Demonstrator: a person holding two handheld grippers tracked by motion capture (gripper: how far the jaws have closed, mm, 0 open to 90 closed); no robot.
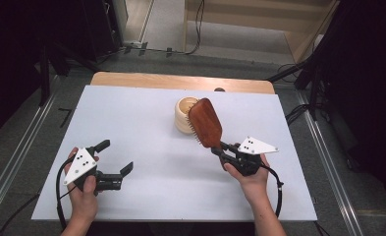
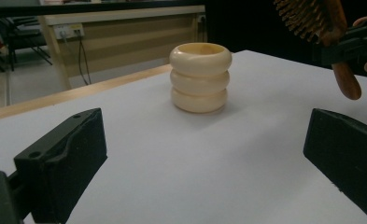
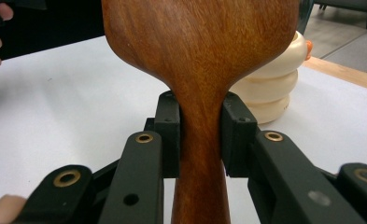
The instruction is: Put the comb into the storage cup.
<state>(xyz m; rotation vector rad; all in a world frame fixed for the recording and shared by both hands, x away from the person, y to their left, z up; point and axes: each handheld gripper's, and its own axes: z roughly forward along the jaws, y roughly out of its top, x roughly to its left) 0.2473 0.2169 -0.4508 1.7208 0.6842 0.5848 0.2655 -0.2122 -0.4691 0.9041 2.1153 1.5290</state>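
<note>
Right gripper [image 1: 219, 149] clamped on wooden hairbrush [image 1: 205, 122] handle beside cream ridged holder [image 1: 184, 114], left gripper [image 1: 114, 157] jaws spread, white table [image 1: 146, 128]

A white table [image 1: 146, 123] bears one cream ridged holder [image 1: 184, 114].

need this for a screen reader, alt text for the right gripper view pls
Black jaws of the right gripper clamp the neck of a brown wooden paddle hairbrush, its smooth back facing the camera. Behind it, a cream ribbed ring-shaped holder stands on the white table.
</note>
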